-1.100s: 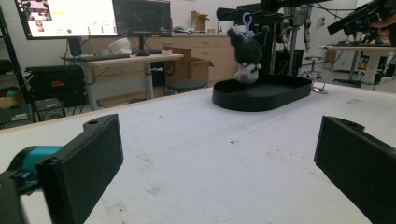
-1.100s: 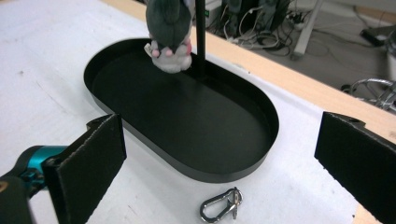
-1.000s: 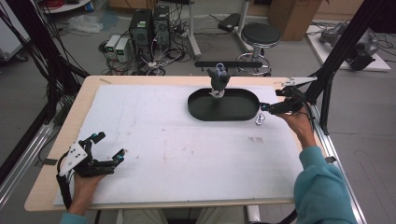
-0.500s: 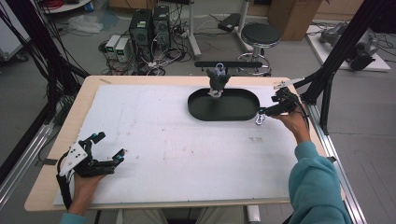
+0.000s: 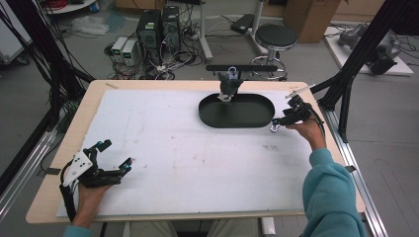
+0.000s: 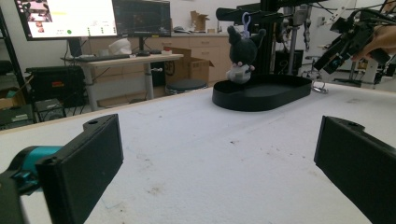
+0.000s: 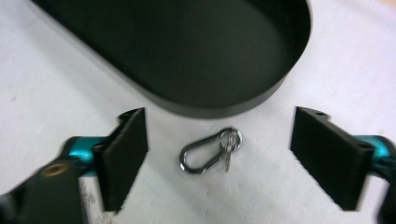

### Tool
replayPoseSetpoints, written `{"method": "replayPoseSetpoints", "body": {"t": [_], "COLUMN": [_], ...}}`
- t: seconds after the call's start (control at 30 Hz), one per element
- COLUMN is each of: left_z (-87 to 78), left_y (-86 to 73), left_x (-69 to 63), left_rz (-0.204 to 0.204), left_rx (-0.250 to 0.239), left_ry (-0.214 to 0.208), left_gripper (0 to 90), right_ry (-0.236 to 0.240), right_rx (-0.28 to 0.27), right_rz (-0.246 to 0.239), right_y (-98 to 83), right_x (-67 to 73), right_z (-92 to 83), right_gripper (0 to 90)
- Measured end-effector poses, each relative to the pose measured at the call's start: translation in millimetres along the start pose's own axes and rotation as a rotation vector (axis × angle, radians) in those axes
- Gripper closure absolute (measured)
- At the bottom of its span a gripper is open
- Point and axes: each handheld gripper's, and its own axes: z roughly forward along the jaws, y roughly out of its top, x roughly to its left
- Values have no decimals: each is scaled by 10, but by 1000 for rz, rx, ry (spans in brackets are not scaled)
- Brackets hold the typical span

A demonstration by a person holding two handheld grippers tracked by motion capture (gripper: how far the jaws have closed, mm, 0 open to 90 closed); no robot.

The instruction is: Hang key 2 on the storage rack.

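Carabiner [image 7: 211, 150] sharp, black tray [image 7: 196, 51] cropped, fingers [image 7: 122, 154] blurred

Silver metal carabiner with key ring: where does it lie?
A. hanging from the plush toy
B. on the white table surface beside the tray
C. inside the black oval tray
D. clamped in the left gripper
B: the silver metal carabiner lies on the white table surface just outside the black oval tray, between the right gripper's open jaws.

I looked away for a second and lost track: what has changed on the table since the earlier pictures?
The right gripper has come down beside the black tray and now hangs over the carabiner clip, its fingers closing in from either side without touching it yet. The clip lies on the white mat, not picked up. The left gripper, the tray and the plush toy stayed put.
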Motion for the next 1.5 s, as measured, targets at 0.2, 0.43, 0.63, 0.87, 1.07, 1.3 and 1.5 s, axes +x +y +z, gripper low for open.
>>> {"method": "replayPoseSetpoints", "body": {"t": [0.2,0.43,0.63,0.87,1.07,1.3,1.5], "left_z": [0,0,0,-1,-3,-3,-3], "left_y": [0,0,-1,-1,-2,-2,-2], "left_x": [1,1,0,1,0,-1,-1], "left_rz": [-1,-1,-1,-1,0,-1,-1], "left_rx": [0,0,-2,-3,-5,-5,-6], "left_ry": [-1,-1,0,0,0,1,1], "left_gripper": [17,17,17,17,17,17,17], "right_ry": [-4,-17,-35,-63,-69,-62,-67], "right_rx": [42,83,103,151,155,166,171], "right_rz": [-1,-10,-26,-22,-19,-21,-31], "right_y": [-11,-21,-12,-6,-3,3,8], "right_x": [-8,-18,-1,15,12,16,13], "right_z": [33,49,69,91,110,149,166], "right_gripper": [345,456,573,658,707,745,815]}}
